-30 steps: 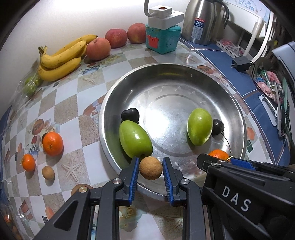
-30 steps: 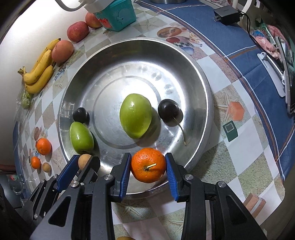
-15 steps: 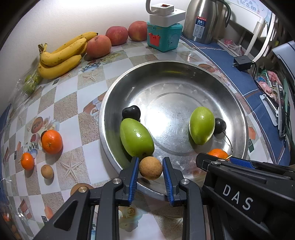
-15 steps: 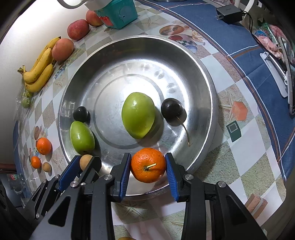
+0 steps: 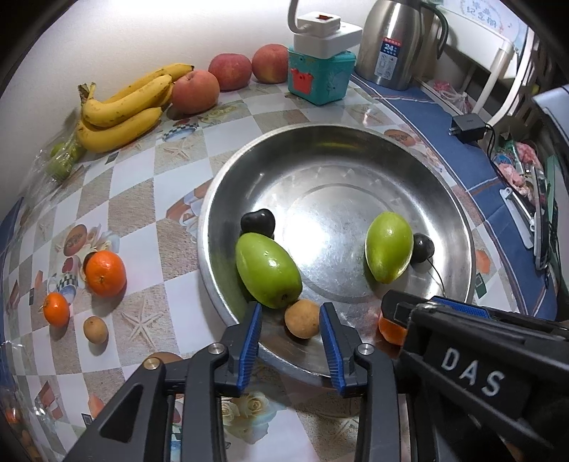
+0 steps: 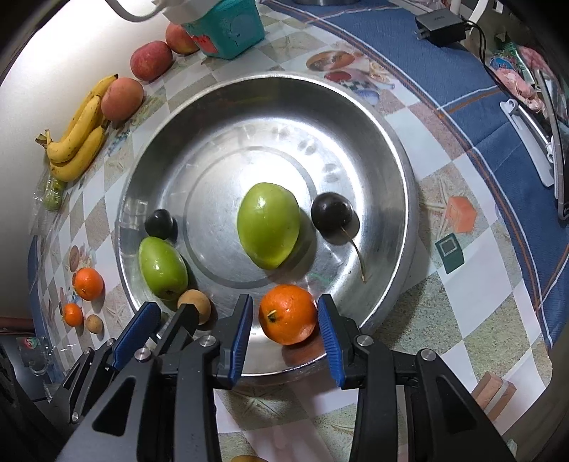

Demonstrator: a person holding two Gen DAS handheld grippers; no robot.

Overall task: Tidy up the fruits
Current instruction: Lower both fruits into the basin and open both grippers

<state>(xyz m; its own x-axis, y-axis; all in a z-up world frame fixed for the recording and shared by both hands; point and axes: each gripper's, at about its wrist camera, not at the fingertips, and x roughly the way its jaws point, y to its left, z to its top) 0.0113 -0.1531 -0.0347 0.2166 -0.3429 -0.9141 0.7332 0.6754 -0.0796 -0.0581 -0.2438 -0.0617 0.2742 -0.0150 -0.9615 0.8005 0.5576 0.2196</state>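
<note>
Fruits lie in the steel basin (image 5: 458, 227): two green mangoes (image 5: 267, 273), two dark cherries (image 6: 332, 212). The left gripper (image 5: 291, 334) is opening, its pads clear of the small brown longan (image 5: 301, 322) resting between them at the near wall. The right gripper (image 6: 284, 321) brackets a mandarin (image 6: 287, 314) sitting on the basin floor, gaps on both sides.

In the left wrist view the right gripper's black body (image 5: 473, 359) hides nearly all of the orange (image 5: 390, 328), leaving a sliver. The steel kettle (image 5: 394, 39) is cut off at the top edge. Green fruit inside a clear bag (image 5: 60, 160) are blurred, possibly grapes. In the right wrist view the teal box (image 6: 227, 28) is cropped above.
</note>
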